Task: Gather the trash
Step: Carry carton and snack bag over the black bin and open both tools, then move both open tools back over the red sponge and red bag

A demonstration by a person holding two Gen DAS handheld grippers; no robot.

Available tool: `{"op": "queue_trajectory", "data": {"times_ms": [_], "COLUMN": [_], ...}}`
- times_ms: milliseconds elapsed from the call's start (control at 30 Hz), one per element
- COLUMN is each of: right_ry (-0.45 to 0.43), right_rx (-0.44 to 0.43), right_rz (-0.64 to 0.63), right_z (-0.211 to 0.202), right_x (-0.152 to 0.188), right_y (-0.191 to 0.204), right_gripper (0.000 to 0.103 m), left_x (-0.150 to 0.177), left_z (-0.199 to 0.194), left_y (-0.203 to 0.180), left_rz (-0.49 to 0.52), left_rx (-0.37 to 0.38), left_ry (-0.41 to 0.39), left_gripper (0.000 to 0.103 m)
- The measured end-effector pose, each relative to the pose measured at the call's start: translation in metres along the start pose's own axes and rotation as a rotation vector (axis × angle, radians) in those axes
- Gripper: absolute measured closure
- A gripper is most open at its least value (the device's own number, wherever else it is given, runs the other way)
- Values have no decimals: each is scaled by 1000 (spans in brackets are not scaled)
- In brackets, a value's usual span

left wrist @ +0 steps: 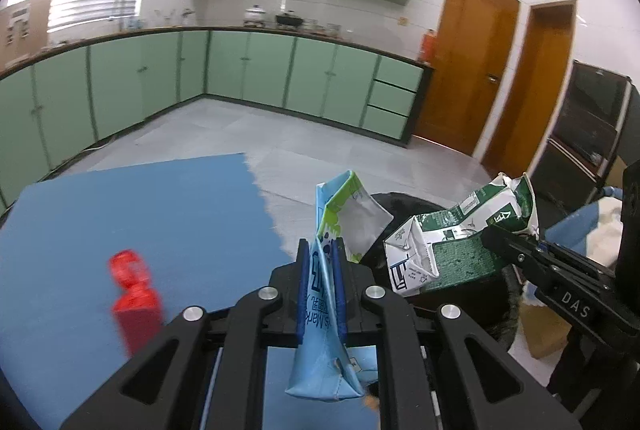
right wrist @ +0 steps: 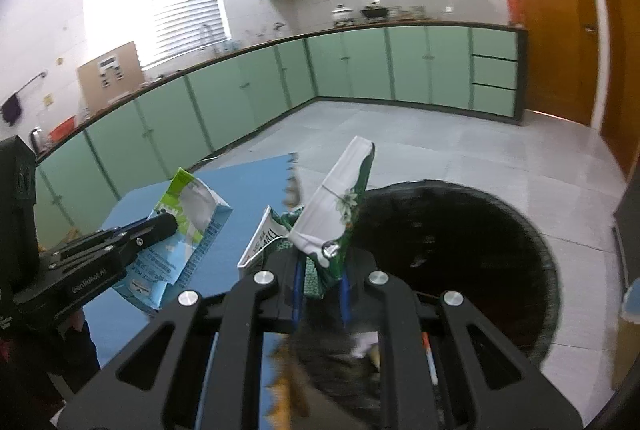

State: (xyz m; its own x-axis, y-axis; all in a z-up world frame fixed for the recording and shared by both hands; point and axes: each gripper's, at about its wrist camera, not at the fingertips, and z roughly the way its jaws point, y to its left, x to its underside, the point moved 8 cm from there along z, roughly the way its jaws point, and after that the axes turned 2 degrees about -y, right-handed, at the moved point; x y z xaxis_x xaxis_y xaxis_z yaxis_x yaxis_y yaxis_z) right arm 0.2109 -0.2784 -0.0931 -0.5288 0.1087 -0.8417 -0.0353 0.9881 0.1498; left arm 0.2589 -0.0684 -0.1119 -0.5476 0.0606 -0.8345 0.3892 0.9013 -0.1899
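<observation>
My left gripper (left wrist: 320, 250) is shut on a flattened light blue milk carton (left wrist: 326, 342), held above the right edge of the blue table (left wrist: 140, 222). My right gripper (right wrist: 320, 270) is shut on a crushed green and white carton (right wrist: 336, 205), held over the near rim of a black round trash bin (right wrist: 460, 246). In the left wrist view the green carton (left wrist: 448, 238) and the right gripper (left wrist: 504, 242) hang over the bin (left wrist: 404, 201) at right. In the right wrist view the blue carton (right wrist: 184, 230) and the left gripper (right wrist: 160, 226) are at left.
A red plastic bottle (left wrist: 134, 294) lies on the blue table at left. Green cabinets (left wrist: 240, 69) line the far walls. Wooden doors (left wrist: 472, 61) stand at right. A cardboard box (left wrist: 544, 330) sits on the floor beside the bin. Grey tiled floor lies beyond.
</observation>
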Motion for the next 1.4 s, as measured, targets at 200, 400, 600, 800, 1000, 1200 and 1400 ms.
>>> {"op": "queue_trajectory", "data": {"times_ms": [200,400,600,800,1000,1200,1400], "right_ry": [27,107,117,86,60,35,88], "right_rx": [82,153,240,255,175,77,-32], "right_rz": [34,61,99,115,82,21,-34], "right_z": [14,42,41,28,28,42,75], "right_x": [12,43,65,68,53,47,59], "right_y": [-60,-108,-132,-115,-57,25,114], "right_gripper": [90,75,26,13,8,5,5], "left_x": [-5,5,8,-2,7,32,55], "left_z": [47,97,115,87,39,-19,-58], "left_y": [-56,-92,-94,-64,-2,94,180], "left_rz": [47,59,1,22,11,-41,-51], "left_rx": [75,135,177,121,3,-192,-382], "left_ry": [23,94,125,72,41,19,24], "left_gripper": [92,90,51,39,36,35,35]}}
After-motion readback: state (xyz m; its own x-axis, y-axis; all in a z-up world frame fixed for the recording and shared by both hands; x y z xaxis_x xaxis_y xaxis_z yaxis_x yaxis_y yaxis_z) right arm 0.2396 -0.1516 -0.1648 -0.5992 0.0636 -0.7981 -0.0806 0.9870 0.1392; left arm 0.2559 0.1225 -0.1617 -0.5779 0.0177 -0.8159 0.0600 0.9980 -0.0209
